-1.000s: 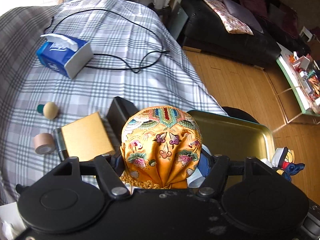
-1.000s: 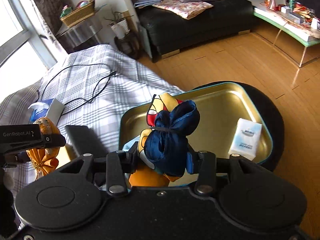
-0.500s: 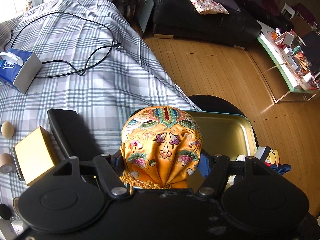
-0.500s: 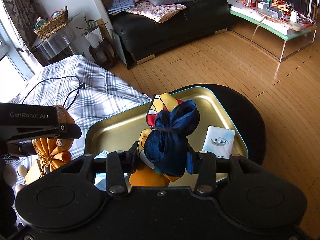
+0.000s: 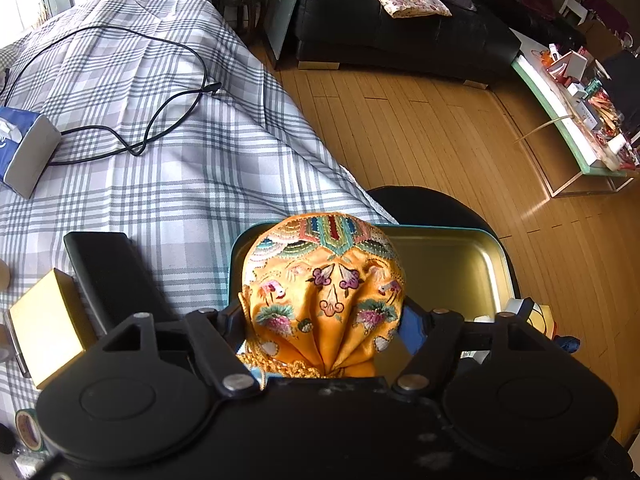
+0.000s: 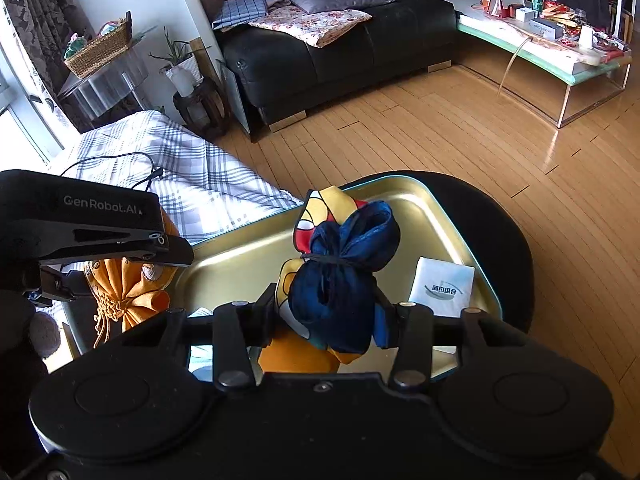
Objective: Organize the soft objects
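Left hand-held gripper (image 5: 324,320): jaws have just been opening; the orange embroidered pouch (image 5: 324,296) sits between them, and whether the pads press on it cannot be told from the left wrist view. In the right wrist view the pouch is seen at the left rim of the gold tray (image 6: 404,200), gathered neck toward the camera, rounded end pointing away along the fingers.

Right hand-held gripper (image 6: 332,320): jaws have also just been opening slightly, yet the blue and patterned cloth bundle (image 6: 340,272) appears clamped at its tied waist. The bundle's long axis runs forward over the tray, and the tray floor lies directly below it. A white tissue packet (image 6: 442,288) rests in the tray just beside the bundle.

Judgement: release into the tray is under way, with the left side nearer completion. The pouch is over the tray's edge, so it may be tipped outward onto the plaid bed (image 5: 168,160).
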The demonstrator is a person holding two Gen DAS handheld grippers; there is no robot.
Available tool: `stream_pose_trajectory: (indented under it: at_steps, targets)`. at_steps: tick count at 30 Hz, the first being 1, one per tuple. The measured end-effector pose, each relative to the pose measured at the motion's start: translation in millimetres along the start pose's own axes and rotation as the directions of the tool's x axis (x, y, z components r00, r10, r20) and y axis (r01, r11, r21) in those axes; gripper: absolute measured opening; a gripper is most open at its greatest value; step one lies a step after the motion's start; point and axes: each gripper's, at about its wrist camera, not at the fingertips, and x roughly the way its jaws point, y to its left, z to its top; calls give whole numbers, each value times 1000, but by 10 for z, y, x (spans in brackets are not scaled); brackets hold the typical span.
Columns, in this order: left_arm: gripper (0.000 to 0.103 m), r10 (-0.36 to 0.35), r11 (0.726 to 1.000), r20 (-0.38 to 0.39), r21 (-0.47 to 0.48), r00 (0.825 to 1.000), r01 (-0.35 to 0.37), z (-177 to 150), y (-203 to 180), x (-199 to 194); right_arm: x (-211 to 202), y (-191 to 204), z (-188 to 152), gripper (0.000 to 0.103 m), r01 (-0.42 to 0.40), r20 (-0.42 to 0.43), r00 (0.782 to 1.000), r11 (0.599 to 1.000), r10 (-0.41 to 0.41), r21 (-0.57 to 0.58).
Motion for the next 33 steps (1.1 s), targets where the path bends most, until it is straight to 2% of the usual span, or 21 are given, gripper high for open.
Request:
stream_pose_trajectory:
  at_steps: [2, 4, 5, 23, 29, 33]
  targets:
    - [86, -9, 1000, 17, 5, 1000, 8, -2, -15, -20, -10, -14, 6, 50, 13, 17, 1000, 1000, -13, 14]
    - [90, -16, 1000, 25, 7, 1000, 15, 1, -21, -35, -27, -29, 16, 56, 14, 34, 999, 1000, -15, 25]
    - [91, -17, 1000, 24, 7, 1000, 17, 2, -24, -38, -34, -36, 19, 60, 12, 37, 999, 999, -13, 29]
    - [95, 5, 999, 8, -38, 1000, -4, -215, 166, -254, -66, 32, -88, 60, 6, -16, 1000, 1000, -6, -4]
    - [96, 16, 998, 21, -69, 1000, -14, -358, 363, -463, -150, 151, -157, 60, 7, -23, 1000, 999, -8, -44]
    - [96, 51, 994, 45, -96, 998, -46, -475, 561, -658, -231, 270, -219, 60, 0, -21, 1000, 997, -2, -77]
